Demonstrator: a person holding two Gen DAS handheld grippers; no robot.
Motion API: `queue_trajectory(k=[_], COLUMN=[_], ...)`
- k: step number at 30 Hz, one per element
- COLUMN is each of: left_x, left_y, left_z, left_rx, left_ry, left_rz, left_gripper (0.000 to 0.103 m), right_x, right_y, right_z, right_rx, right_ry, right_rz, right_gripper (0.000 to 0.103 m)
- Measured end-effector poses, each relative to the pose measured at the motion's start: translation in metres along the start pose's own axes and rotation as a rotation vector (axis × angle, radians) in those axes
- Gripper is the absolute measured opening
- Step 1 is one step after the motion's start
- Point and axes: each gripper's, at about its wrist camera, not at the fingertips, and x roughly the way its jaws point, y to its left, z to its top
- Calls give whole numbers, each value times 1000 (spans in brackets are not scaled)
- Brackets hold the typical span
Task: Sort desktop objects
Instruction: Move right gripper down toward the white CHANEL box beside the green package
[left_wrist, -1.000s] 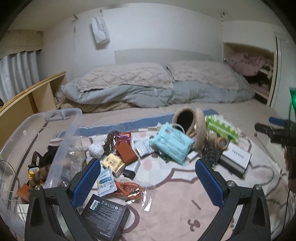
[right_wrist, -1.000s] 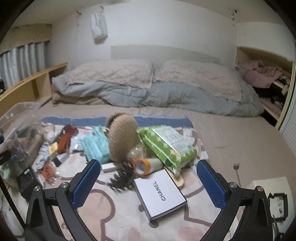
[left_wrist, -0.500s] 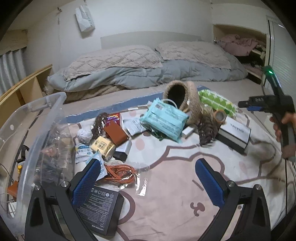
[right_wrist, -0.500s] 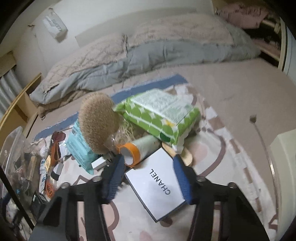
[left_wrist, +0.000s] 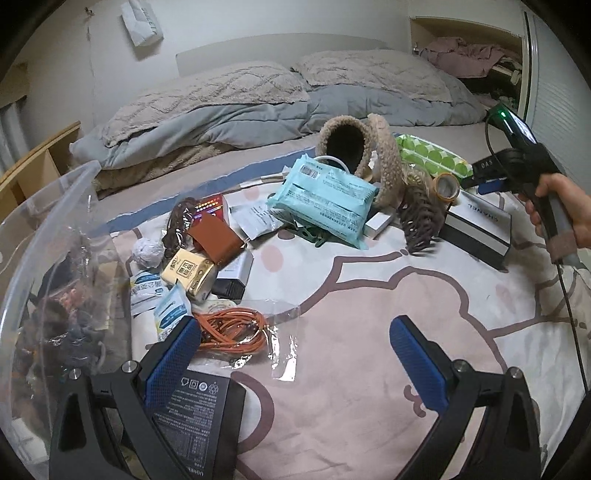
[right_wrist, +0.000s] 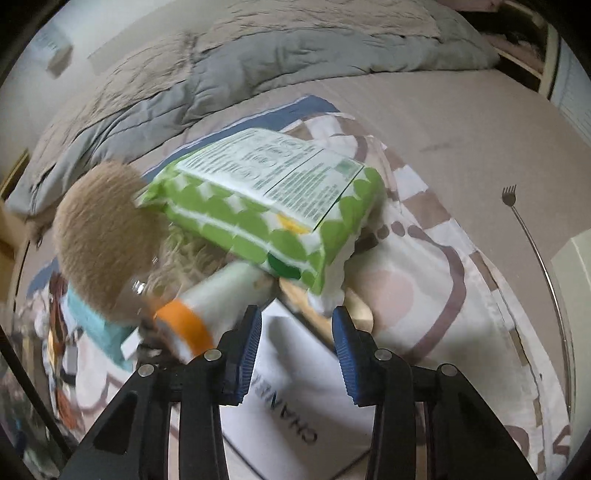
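Clutter lies on a patterned blanket (left_wrist: 351, 332) on a bed. My left gripper (left_wrist: 295, 350) is open and empty, over an orange cord (left_wrist: 232, 328) and a black box (left_wrist: 199, 413). My right gripper (right_wrist: 295, 332) is half closed and empty, above the far edge of a white Chanel box (right_wrist: 295, 406), close to a green wipes pack (right_wrist: 266, 206) and an orange-capped tube (right_wrist: 218, 302). A fuzzy tan pouch (right_wrist: 99, 236) stands to its left. In the left wrist view the right gripper body (left_wrist: 524, 162) is over the Chanel box (left_wrist: 476, 229).
A clear plastic bin (left_wrist: 48, 295) holding items stands at the left. A teal pack (left_wrist: 325, 199), brown wallet (left_wrist: 214, 236), yellow packet (left_wrist: 188, 273) and dark hair claw (left_wrist: 421, 218) lie mid-blanket. Pillows and duvet (left_wrist: 258, 99) are behind. A metal back scratcher (right_wrist: 532, 243) lies right.
My right gripper has dropped toward the Chanel box and its jaws have narrowed from wide open. My left gripper has moved slightly forward and stays open.
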Motion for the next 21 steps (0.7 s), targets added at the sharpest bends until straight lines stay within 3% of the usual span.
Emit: queue_trajectory(k=[8,16,21], left_x=[18,39,51], left_y=[6,25,26], left_z=[-11,-15,-22], left_rx=[61,31,53], left_ry=[55,188,244], left_rz=[14,50,122], left_gripper=[103,103,103], right_x=[32,25,20], right_y=[5,2,0], right_z=[12,2,-10], right_rx=[55,12,-22], right_ry=[65,90,128], right_rz=[-10,-11,13], right_gripper=[40,40,40])
